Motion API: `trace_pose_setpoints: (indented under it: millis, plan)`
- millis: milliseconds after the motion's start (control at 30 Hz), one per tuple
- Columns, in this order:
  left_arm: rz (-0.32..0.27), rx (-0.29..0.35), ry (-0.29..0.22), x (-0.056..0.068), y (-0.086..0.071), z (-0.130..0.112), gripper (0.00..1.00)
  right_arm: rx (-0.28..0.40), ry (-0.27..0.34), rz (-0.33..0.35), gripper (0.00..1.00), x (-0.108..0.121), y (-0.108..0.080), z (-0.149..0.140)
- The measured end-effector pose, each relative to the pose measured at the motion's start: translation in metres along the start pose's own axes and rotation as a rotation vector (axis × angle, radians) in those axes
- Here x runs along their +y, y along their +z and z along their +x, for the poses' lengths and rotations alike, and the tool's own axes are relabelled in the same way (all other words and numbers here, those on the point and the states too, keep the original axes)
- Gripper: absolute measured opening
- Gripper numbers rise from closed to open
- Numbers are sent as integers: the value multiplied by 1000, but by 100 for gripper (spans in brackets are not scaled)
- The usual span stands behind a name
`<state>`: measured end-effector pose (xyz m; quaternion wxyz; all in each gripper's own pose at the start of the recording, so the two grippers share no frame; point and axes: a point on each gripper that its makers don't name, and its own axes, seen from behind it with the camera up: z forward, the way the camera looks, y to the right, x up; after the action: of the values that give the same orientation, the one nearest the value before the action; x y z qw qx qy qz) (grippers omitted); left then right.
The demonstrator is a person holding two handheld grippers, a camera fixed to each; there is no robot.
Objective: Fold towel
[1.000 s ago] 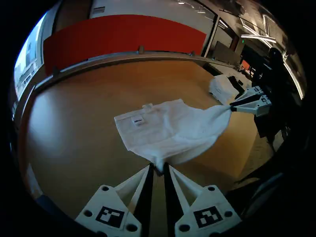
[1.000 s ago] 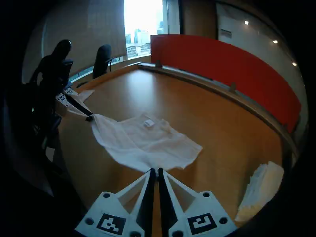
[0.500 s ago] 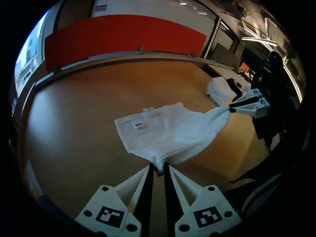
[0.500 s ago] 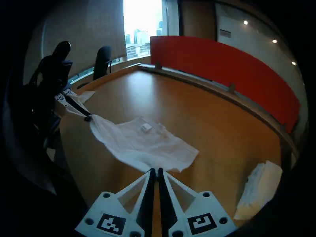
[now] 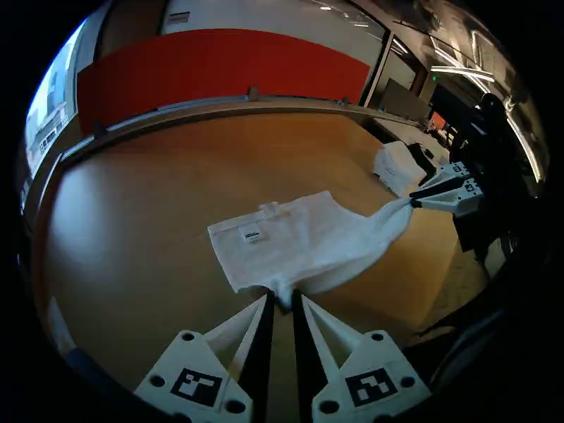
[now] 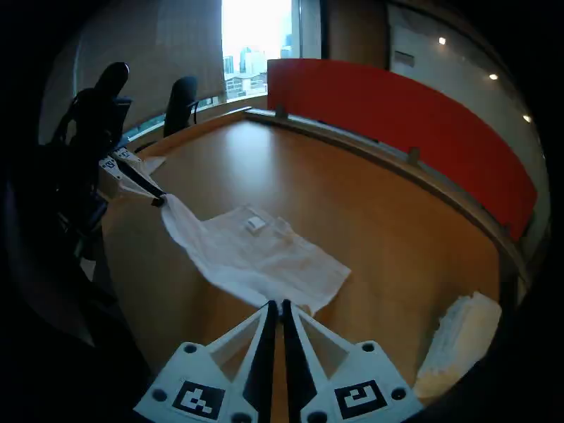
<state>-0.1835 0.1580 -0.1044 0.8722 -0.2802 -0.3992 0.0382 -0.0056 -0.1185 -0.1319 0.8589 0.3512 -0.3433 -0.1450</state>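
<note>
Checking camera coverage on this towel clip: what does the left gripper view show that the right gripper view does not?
Left gripper view: the left gripper up close, jaws shut on a corner of the white cloth towel, and long ceiling light strips. Right gripper view: the right gripper up close, jaws shut on another towel corner, plus two dark office chairs. Shared: the towel lying mostly on the brown wooden table, the red wall panel, a stack of folded white towels, and the other gripper farther off.
</note>
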Motion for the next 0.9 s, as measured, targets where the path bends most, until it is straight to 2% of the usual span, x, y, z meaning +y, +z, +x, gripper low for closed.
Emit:
trace_pose_setpoints:
  millis: [200, 667, 900]
  plan:
    - [3, 0, -3, -9, 14, 7, 18, -10, 2, -12, 7, 14, 13, 4]
    - [49, 3, -18, -45, 52, 30, 18, -39, 6, -22, 7, 43, 49, 12]
    - [56, -12, -12, -50, 64, 28, 18, -54, 10, -22, 7, 50, 60, 9]
